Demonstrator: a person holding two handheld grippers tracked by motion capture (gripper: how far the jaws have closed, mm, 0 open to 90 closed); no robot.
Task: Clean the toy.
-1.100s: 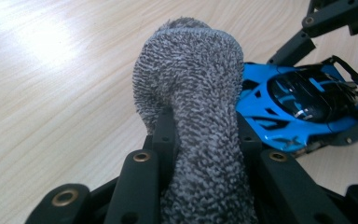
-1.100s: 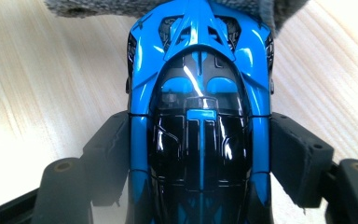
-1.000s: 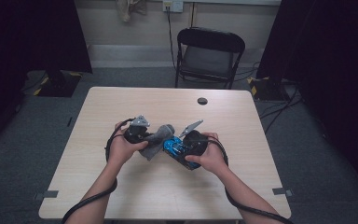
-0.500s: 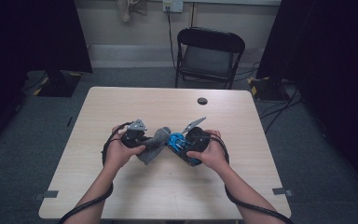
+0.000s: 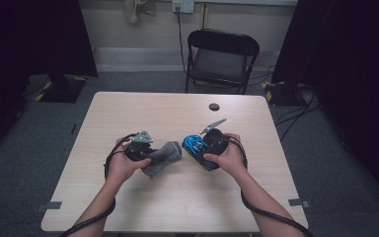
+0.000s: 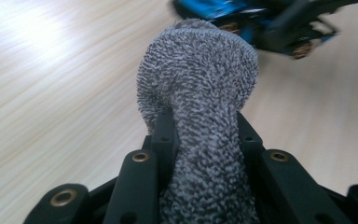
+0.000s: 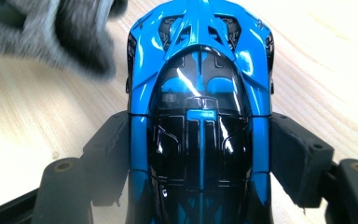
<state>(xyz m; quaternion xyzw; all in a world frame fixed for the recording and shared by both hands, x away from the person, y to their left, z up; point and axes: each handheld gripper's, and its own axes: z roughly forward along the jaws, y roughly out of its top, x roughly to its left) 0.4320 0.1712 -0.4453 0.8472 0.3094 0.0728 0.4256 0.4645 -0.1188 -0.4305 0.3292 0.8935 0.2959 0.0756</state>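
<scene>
Left gripper (image 5: 150,154) is clamping a grey cloth (image 5: 164,155); in the left gripper view the jaws are pinching the cloth (image 6: 200,112) tight at its middle, with the free end bulging out past the tips as a rounded, nubbly wad. The cloth is sitting low over the table (image 5: 143,113), about at its centre, pointing toward the other hand.

Right gripper (image 5: 197,147) is holding a blue toy car (image 5: 193,144). In the right gripper view the jaws are pressing on both flanks of the car (image 7: 199,121), roof facing the camera, one end of the body sticking out beyond the tips. Jaws are standing fairly wide, set by the car's width.

In the high view the car and the cloth are lying just beside each other with a small gap between them; the right gripper view is showing the cloth (image 7: 60,32) blurred at upper left, close to the car's far end.

Both hands are resting near the table's middle, cables trailing back to the near edge. A small dark disc (image 5: 214,106) is lying on the far part of the table, well apart from both hands. A chair (image 5: 222,59) is standing behind the table.
</scene>
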